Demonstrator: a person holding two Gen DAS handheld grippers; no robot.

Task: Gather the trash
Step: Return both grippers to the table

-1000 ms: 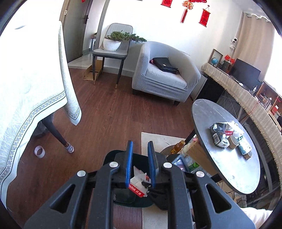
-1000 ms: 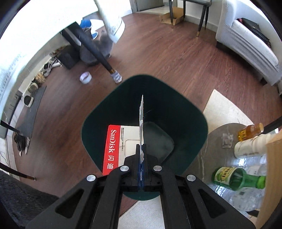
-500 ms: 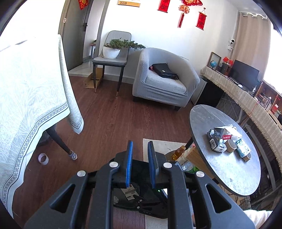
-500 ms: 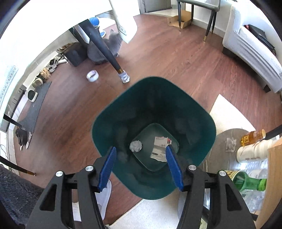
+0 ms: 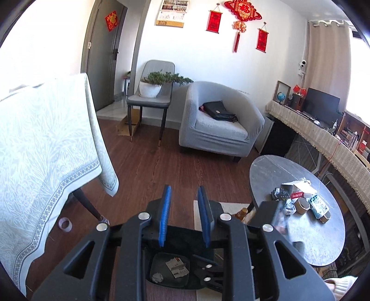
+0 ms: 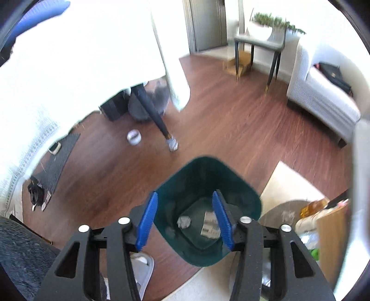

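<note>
Left wrist view: left gripper [image 5: 183, 215] fingers opening, nothing between; remaining wrappers and paper cups [image 5: 300, 202] lie on the round grey worktop [image 5: 272, 171], ahead to the right.
Right wrist view: right gripper [image 6: 186, 223] fingers closing, empty, above the dark green plastic bin [image 6: 203, 176] holding a crumpled paper ball [image 6: 183, 221].

You have a grey armchair [image 5: 219, 125] against the far wall, with a black bag [image 5: 218, 110] lying on its seat. Beside it stands a grey chair [image 5: 150, 101] carrying a potted plant [image 5: 152, 84]. To your left hangs a pale patterned tablecloth [image 5: 46, 143], and near the dark table leg [image 6: 152, 113] a tape roll [image 6: 134, 137] lies on the wooden floor [image 5: 143, 166]. Red decorations [image 5: 240, 14] hang on the wall.
</note>
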